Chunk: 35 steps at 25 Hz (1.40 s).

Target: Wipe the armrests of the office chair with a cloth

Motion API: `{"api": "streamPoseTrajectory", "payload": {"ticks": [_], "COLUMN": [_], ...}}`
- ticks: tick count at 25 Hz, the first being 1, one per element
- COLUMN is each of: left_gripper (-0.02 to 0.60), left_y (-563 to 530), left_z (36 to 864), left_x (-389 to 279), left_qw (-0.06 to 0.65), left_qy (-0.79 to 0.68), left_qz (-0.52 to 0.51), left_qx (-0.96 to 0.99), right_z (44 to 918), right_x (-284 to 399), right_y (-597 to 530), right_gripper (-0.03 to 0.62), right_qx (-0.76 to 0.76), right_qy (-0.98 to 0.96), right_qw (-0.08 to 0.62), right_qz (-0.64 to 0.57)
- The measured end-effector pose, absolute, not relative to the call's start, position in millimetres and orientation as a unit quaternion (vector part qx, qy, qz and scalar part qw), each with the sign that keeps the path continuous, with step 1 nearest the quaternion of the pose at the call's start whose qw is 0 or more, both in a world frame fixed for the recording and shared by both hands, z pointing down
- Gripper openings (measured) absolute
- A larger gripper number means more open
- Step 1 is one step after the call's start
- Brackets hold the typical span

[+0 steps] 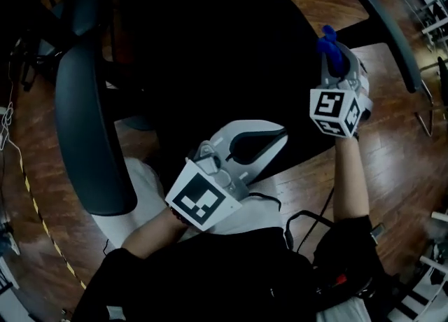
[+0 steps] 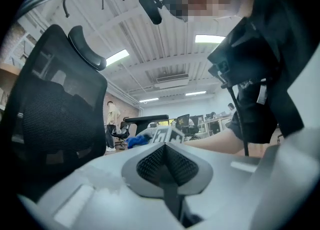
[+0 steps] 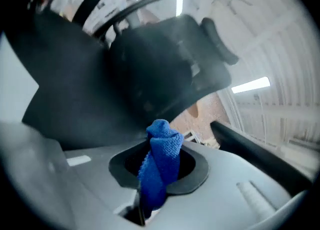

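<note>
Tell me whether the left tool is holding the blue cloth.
No, the left tool is shut on nothing, while the blue cloth is pinched in the right tool.

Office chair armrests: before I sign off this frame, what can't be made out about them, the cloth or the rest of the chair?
- Dirt on the left armrest and right armrest: head view, too dark and too small to tell.
- The cloth: right gripper view, bunched between the shut jaws of the right gripper, so its full size is hidden.
- The chair seat: head view, lost in shadow.
</note>
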<state>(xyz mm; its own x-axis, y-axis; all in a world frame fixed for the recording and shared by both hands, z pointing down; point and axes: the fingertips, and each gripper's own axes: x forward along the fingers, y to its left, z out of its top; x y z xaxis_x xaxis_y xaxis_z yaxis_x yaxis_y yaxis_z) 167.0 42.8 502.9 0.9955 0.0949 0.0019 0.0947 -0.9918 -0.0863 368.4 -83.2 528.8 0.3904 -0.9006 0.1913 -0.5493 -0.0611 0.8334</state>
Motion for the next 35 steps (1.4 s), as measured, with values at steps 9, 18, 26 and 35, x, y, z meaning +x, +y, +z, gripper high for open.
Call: {"api": "streamPoseTrajectory", "payload": {"ticks": [9,18,26,35], "left_gripper": [0.005,0.005,0.005,0.005], "left_y": [63.4,97.2,63.8,-8.2], "left_z": [461.7,504.0,506.5,560.0], "left_x": [115.1,-27.6,-154.6,-228.4], "left_qw": [0.03,0.021,0.047,0.056], "left_qy": [0.044,0.02,-0.16,-0.272], "left_qz": [0.019,0.006,0.078,0.069], "left_qx": [-0.998,-1.0,-0.983,-0.958], "right_z": [462.4,493.4,473.6,499.1], "right_x": [193.3,52.3,35.5,49.4], "right_y": [-87.1,-53.2,-78.1,-12.6], "right_gripper": [0.067,0.067,0.067,0.067], "right_qx": [0.643,0.566,0.67,0.85], "right_qy": [-0.739,-0.793,-0.62,-0.42], "right_qw": [0.066,0.103,0.281,0.226], "right_qz": [-0.189,-0.2,-0.297,-0.225]}}
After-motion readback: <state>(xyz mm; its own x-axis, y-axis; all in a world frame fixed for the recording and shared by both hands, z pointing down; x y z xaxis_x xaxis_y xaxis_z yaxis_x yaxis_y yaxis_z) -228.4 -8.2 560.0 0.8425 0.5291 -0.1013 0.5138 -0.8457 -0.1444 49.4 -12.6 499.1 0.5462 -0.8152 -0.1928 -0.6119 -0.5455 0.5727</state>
